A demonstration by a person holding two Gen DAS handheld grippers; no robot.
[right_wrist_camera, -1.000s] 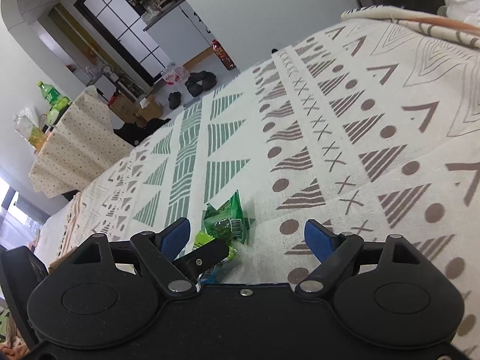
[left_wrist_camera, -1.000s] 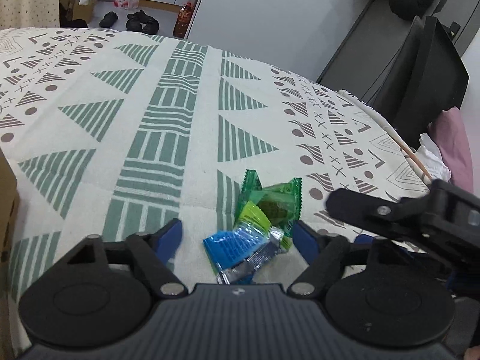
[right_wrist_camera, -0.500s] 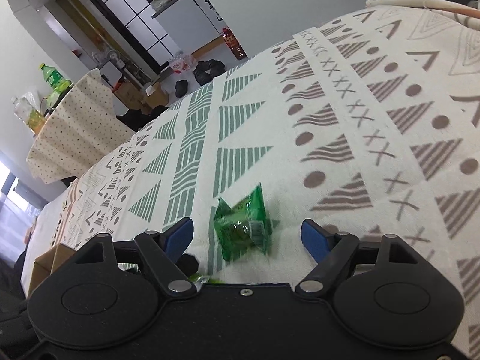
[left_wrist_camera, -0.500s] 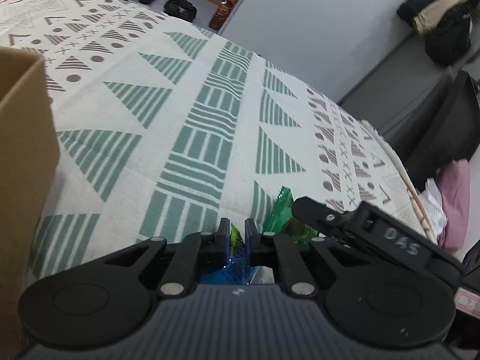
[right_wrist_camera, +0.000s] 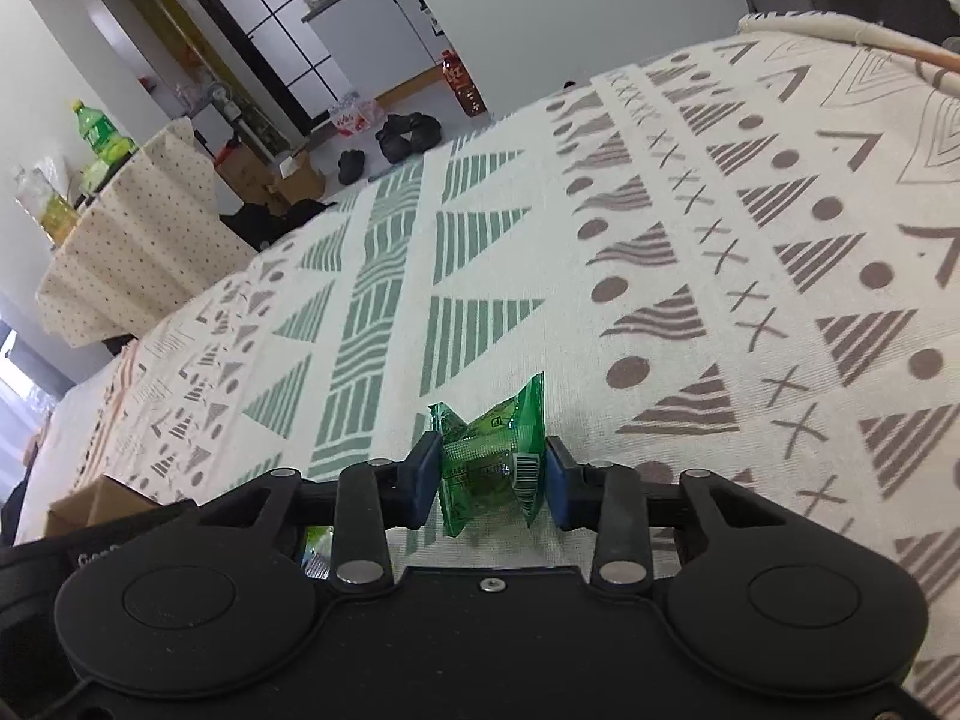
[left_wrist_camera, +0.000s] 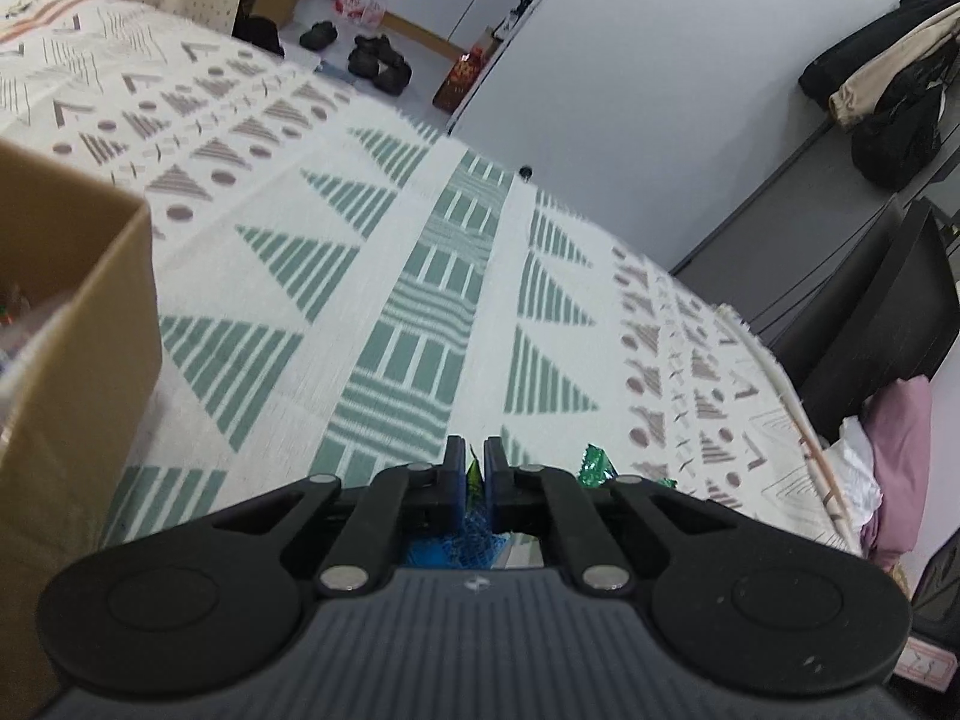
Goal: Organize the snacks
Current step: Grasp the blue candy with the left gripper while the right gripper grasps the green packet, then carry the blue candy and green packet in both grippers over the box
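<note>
Jaws: left gripper clamped on blue snack packet; right gripper, just closing, squeezes green snack packet above patterned cloth.

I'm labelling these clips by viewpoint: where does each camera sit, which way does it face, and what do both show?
Left wrist: on the left gripper, looking down along shut fingers pinching a blue snack packet; cardboard box at left.
Right wrist: on the right gripper, facing across the table, its pads pressing a green snack packet.
Shared: the patterned tablecloth, shoes on the floor.
</note>
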